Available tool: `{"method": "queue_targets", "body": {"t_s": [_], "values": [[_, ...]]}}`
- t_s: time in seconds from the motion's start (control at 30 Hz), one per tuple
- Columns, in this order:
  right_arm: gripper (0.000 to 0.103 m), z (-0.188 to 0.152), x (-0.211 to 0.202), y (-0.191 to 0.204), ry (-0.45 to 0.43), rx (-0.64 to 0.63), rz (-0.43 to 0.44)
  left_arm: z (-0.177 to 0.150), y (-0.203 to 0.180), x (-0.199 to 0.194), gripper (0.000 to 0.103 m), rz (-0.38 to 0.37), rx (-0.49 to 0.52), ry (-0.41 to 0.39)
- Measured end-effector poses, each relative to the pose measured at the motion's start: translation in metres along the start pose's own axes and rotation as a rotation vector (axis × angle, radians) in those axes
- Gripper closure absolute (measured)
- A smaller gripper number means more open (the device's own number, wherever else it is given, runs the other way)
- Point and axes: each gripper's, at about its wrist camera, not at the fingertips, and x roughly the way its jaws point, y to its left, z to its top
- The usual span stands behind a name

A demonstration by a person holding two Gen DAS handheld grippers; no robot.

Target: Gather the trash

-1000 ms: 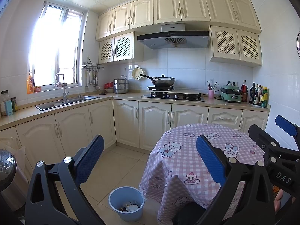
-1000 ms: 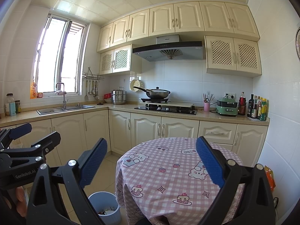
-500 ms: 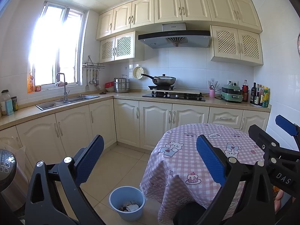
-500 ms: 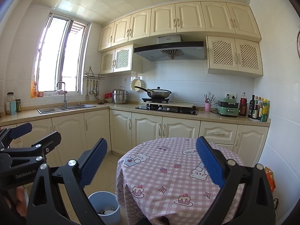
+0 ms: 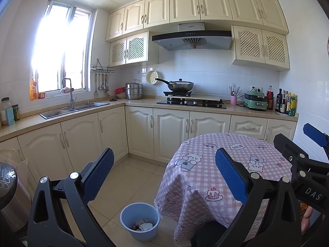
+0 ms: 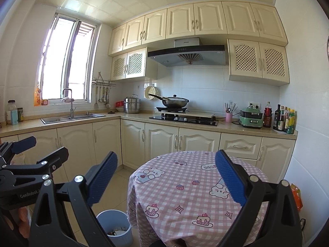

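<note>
A blue bin (image 5: 140, 222) stands on the floor left of the round table (image 5: 226, 164), with scraps of trash (image 5: 144, 225) inside. It also shows in the right wrist view (image 6: 115, 226). My left gripper (image 5: 164, 175) is open and empty, held above the floor and the table's left edge. My right gripper (image 6: 166, 179) is open and empty above the table (image 6: 185, 185), whose pink checked cloth carries nothing. Each gripper shows at the edge of the other's view: the right one (image 5: 308, 156), the left one (image 6: 30, 156).
Cream cabinets and a counter run along the left and back walls, with a sink (image 5: 74, 109), a hob with a wok (image 5: 181, 86) and bottles (image 5: 285, 103). A steel appliance (image 5: 8, 195) stands at the near left. An orange packet (image 6: 297, 195) lies right of the table.
Both views have shifted very slightly; the grippers stay open and nothing in the room has moved.
</note>
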Motion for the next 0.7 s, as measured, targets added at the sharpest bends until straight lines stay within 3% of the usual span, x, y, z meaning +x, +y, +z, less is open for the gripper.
{"method": "queue_targets", "body": {"t_s": [0.7], "values": [[0.009,-0.007,0.059,-0.008,0.066,0.014,0.039,0.004,0.005,0.043,0.007,0.035,0.003,0.068]]}}
